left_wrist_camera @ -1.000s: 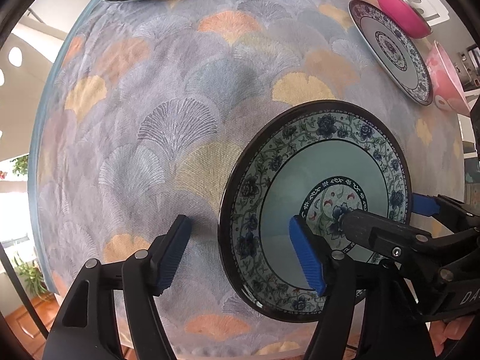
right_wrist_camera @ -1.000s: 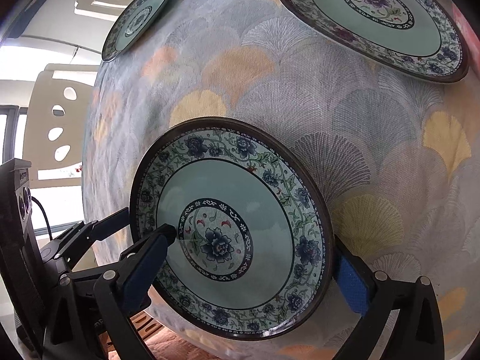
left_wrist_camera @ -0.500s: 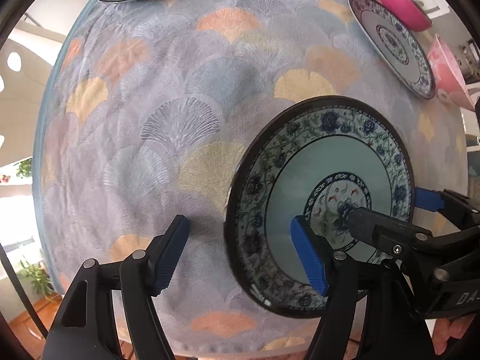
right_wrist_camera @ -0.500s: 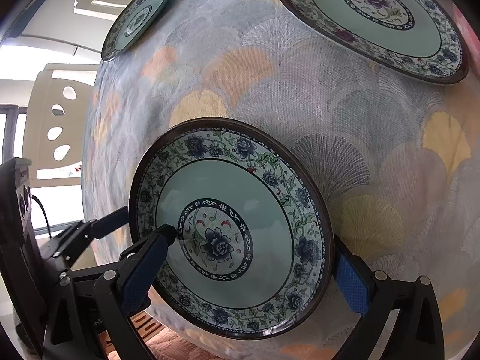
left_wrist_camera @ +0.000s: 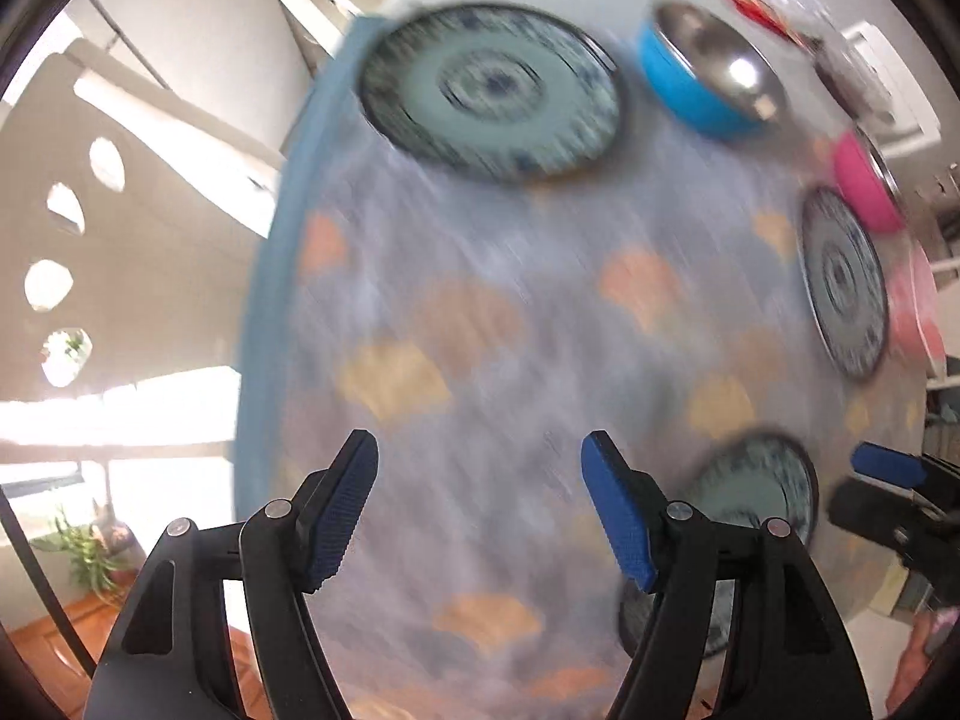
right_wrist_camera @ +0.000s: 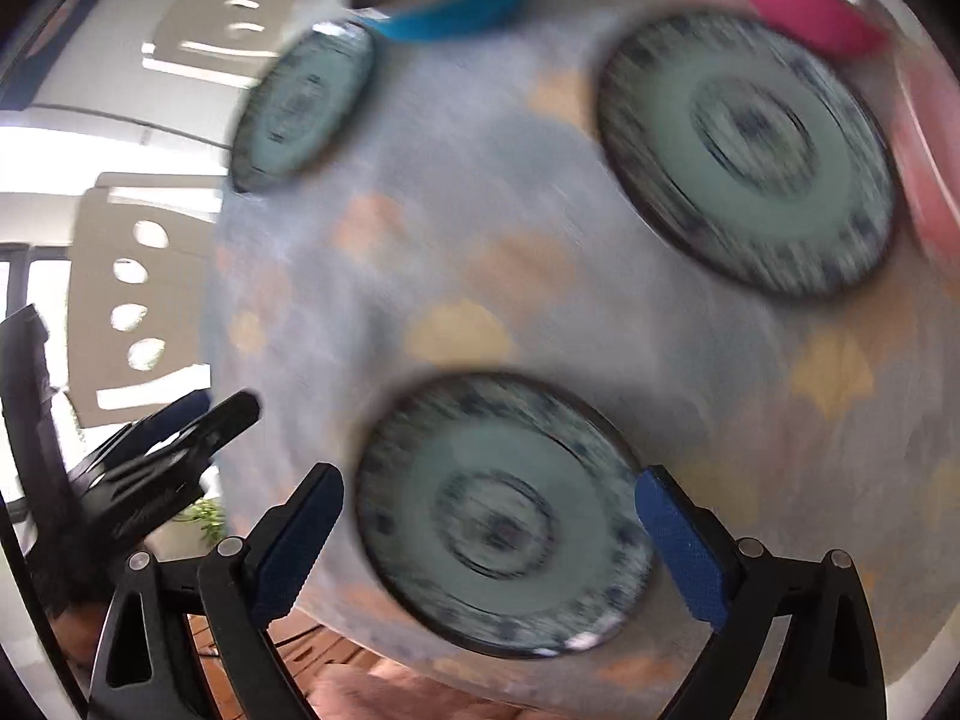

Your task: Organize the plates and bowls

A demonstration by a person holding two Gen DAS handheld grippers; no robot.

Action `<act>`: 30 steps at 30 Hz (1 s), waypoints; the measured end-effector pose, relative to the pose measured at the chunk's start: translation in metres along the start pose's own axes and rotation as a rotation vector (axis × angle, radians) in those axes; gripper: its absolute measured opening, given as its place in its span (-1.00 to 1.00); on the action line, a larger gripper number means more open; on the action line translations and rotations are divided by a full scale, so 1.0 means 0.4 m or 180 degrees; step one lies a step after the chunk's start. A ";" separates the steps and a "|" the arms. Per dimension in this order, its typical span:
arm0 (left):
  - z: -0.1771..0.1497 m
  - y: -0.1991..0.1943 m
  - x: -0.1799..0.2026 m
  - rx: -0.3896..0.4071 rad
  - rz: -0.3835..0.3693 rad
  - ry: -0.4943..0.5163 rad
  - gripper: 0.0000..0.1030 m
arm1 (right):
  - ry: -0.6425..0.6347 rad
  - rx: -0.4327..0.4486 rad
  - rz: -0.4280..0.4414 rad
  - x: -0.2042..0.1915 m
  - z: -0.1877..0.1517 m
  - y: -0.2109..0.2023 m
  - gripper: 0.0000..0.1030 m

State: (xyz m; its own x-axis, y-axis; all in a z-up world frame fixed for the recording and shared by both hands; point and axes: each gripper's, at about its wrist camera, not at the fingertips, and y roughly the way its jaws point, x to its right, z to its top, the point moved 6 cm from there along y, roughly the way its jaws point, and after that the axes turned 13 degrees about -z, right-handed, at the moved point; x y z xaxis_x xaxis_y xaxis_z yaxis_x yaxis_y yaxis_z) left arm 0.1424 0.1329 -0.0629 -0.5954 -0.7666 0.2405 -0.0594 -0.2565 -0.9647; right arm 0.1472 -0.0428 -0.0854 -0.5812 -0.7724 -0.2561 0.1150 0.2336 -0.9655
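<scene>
Both views motion-blurred. Left hand-held gripper (left_wrist_camera: pixel 480 504) spread, nothing between its pads, above the patterned tablecloth on the surface (left_wrist_camera: pixel 510 330). Right hand-held gripper (right_wrist_camera: pixel 489 531) spread wide, pads clear of the near floral plate (right_wrist_camera: pixel 504 516), which lies flat on the cloth by the near edge. Two more floral plates (right_wrist_camera: pixel 750 150) and a blue bowl (left_wrist_camera: pixel 702 84) and pink bowl (left_wrist_camera: pixel 864 186) sit farther back.

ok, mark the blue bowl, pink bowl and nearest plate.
blue bowl (left_wrist_camera: pixel 690 87), left wrist view, blue outer wall.
pink bowl (right_wrist_camera: pixel 798 15), right wrist view, pink outer wall.
nearest plate (right_wrist_camera: pixel 498 516), right wrist view, centre medallion.
</scene>
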 end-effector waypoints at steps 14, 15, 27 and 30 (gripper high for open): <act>0.453 -0.060 -0.157 0.0334 0.0180 0.0085 0.34 | 0.0104 0.0212 0.0223 -0.221 0.329 -0.014 0.90; 0.472 -0.052 -0.159 0.0341 0.0174 0.0092 0.34 | 0.0152 0.0192 0.0205 -0.222 0.342 0.005 0.90; 0.589 0.086 -0.146 0.0161 0.0080 0.0278 0.34 | 0.0350 -0.0064 0.0017 -0.225 0.421 0.138 0.86; 0.599 0.110 -0.148 0.0119 0.0043 0.0294 0.34 | 0.0290 -0.0006 -0.0084 -0.230 0.438 0.145 0.86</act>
State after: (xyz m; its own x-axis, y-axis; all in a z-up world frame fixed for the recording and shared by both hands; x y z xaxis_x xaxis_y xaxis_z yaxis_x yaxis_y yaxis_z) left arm 0.3671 0.0259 -0.0941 -0.6675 -0.7130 0.2149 -0.0220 -0.2696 -0.9627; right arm 0.3484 -0.0616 -0.1261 -0.6548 -0.7215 -0.2252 0.0971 0.2152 -0.9717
